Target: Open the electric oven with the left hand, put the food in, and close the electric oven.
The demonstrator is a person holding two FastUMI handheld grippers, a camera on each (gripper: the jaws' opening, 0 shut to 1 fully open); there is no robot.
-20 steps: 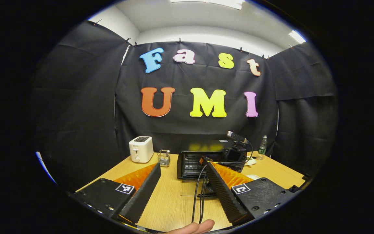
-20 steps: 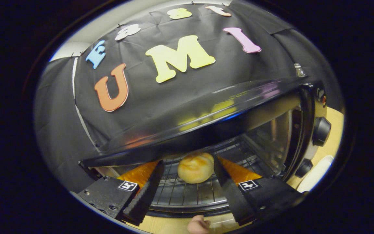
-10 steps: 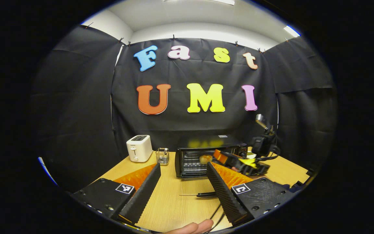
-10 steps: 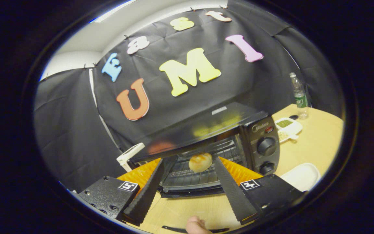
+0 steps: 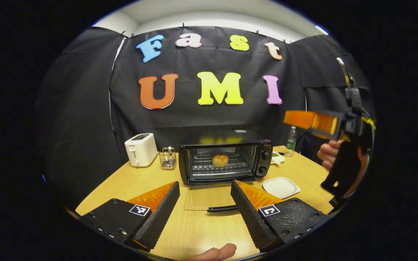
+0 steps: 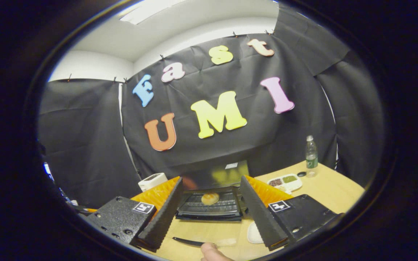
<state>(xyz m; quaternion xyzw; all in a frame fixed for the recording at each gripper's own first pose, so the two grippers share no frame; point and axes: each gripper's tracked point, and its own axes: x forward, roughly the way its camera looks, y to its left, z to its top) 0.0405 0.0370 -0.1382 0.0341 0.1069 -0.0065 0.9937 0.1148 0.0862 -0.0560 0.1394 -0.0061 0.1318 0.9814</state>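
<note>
We see the electric oven (image 5: 225, 156) at the back middle of the wooden table (image 5: 198, 232), its glass door (image 5: 209, 197) dropped flat onto the tabletop, handle toward us. The bun (image 5: 220, 160) sits on the wire rack inside, about centre — in the right gripper view it shows as well, bun (image 6: 209, 198) on the rack between the finger lines. Left gripper (image 5: 203, 208) hovers low over the table in front of the open door, fingers spread wide, nothing between them. Right gripper (image 6: 210, 214) also has its fingers wide apart and empty — in the left gripper view we see it held up high at the right edge, well clear of the oven, a hand (image 5: 328, 154) on its grip. White toaster (image 5: 140, 149) and a small wire basket (image 5: 167, 158) stand left of the oven; white plate (image 5: 281, 187), a divided dish (image 6: 286, 182) and a water bottle (image 6: 311, 156) lie to its right.
</note>
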